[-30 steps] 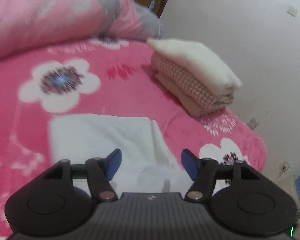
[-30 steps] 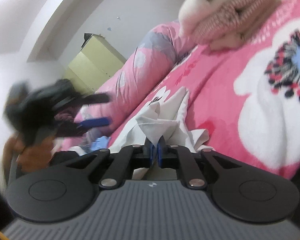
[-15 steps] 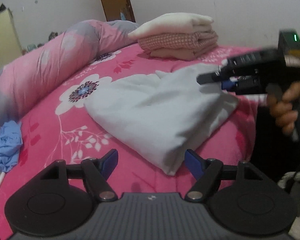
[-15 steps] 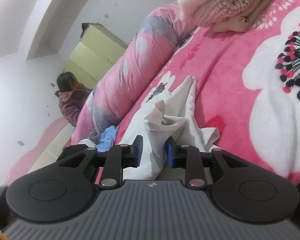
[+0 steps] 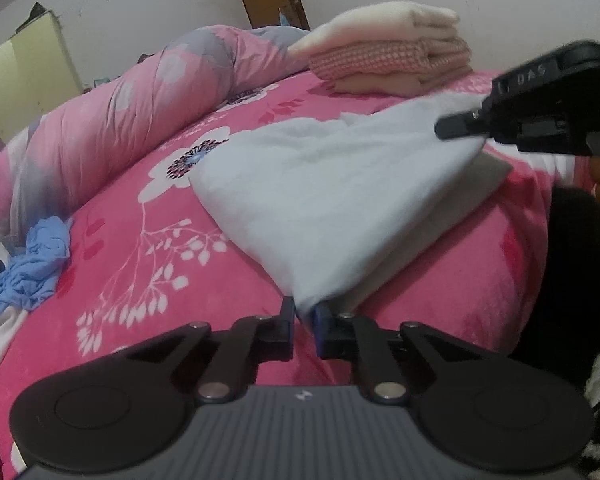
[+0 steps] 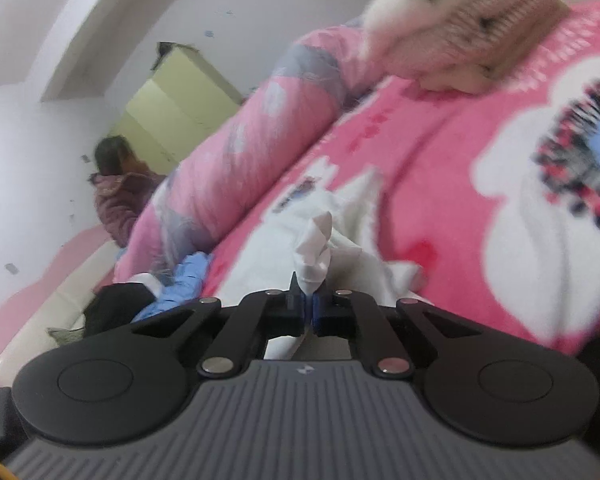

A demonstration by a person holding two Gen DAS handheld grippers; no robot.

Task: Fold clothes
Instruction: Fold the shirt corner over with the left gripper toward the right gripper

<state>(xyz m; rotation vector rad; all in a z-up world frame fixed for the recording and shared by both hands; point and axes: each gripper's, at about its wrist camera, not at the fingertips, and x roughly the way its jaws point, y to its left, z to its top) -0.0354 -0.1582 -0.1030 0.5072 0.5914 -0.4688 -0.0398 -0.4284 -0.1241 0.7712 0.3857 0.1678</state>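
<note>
The left gripper (image 5: 303, 312) has just closed its jaws on the near corner of the white cloth (image 5: 340, 200), which spreads away ahead of its fingers over the pink blanket (image 5: 140, 264). The right gripper (image 6: 305, 300) has just pinched a bunched white corner (image 6: 314, 248) of the same cloth, which stands up between its fingertips. Beyond the cloth sits a folded stack (image 5: 392, 60); left of the left fingers lies a blue garment (image 5: 32, 260), with a rolled quilt (image 5: 132, 120) behind it
</note>
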